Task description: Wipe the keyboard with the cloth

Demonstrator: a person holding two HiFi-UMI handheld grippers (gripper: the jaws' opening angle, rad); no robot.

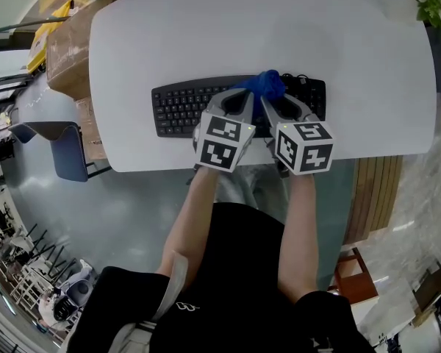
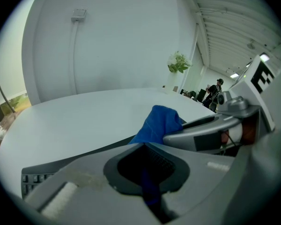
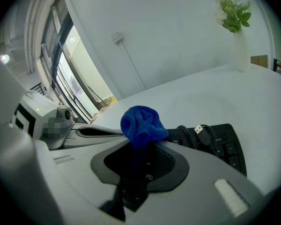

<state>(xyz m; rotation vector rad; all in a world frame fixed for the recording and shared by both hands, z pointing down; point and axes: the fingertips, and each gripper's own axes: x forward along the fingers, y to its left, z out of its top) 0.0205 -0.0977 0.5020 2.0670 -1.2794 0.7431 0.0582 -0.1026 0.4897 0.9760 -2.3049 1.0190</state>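
The left tool (image 1: 242,100) and the right tool (image 1: 281,103) are both clamped on the bunched blue cloth (image 1: 267,84). The cloth sits over the right half of the black keyboard (image 1: 180,109), which lies on the white surface (image 1: 206,35).

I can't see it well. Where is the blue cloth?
Head view: the bunched blue cloth is over the right half of the black keyboard, held by the left gripper and right gripper.

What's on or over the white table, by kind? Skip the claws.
Black plastic keyboard: 1
Crumpled blue fabric cloth: 1
Coiled black USB cable: 1
White vase with green plant: 1
Total: 4
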